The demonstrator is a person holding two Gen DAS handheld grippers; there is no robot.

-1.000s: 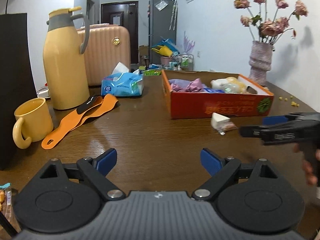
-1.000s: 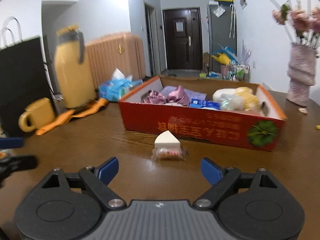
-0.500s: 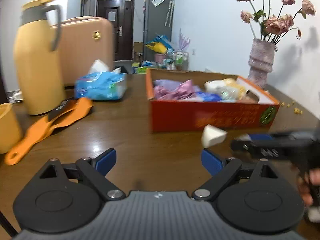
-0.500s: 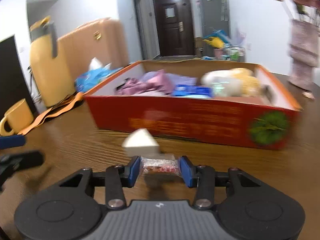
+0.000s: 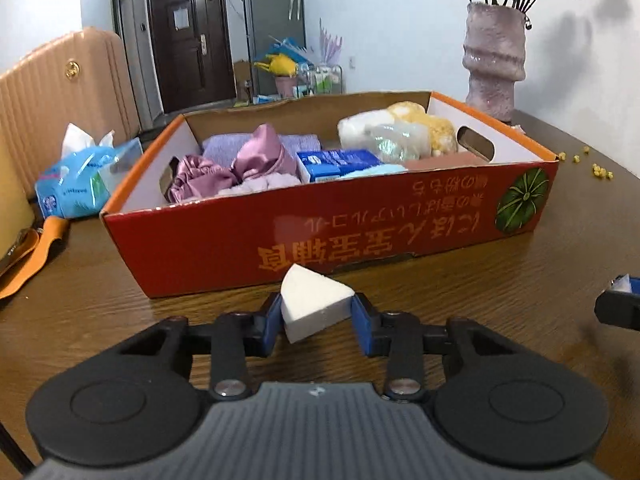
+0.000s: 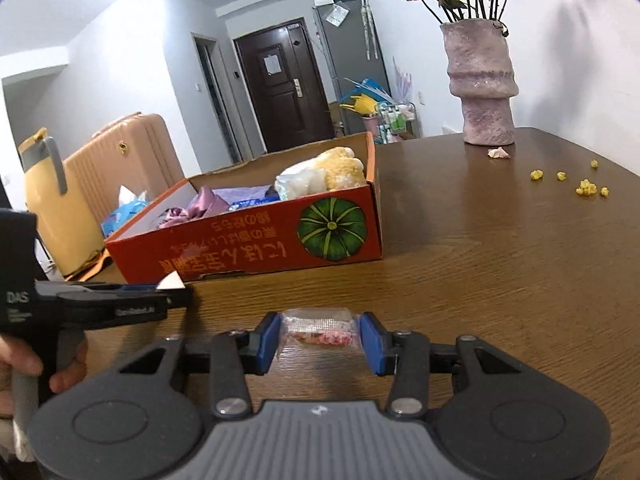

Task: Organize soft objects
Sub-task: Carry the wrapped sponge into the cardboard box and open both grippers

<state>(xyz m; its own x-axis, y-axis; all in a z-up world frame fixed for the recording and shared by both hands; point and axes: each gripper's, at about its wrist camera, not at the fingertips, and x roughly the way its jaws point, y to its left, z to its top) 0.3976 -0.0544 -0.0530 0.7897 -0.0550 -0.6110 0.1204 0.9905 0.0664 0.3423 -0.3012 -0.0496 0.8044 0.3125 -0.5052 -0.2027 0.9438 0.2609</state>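
Both claws grip something in front of the red box point(image 5: 328, 236). Left gripper point(image 5: 316, 316): its jaws are closing on a white foam wedge point(image 5: 312, 306), the blue pads touching its two sides, just before the box's near wall. Right gripper point(image 6: 320, 338): clamped on a small clear-wrapped packet point(image 6: 320, 328) with pink print, a little further out from the same wall, toward the box's pumpkin-picture end; whether the packet rests on the table or is lifted clear is hard to tell.

The wooden table point(image 6: 500, 260) carries the box. A tan suitcase point(image 5: 60, 100) stands behind the box's left end, a pink vase point(image 6: 482, 84) of flowers beyond its right end. Inside the box lie purple cloth point(image 5: 240, 160), a blue pack point(image 5: 336, 160) and a yellow-white plush point(image 5: 400, 132). A blue tissue pack point(image 5: 76, 184) sits left of the box. Small yellow bits point(image 6: 584, 188) lie scattered to its right.
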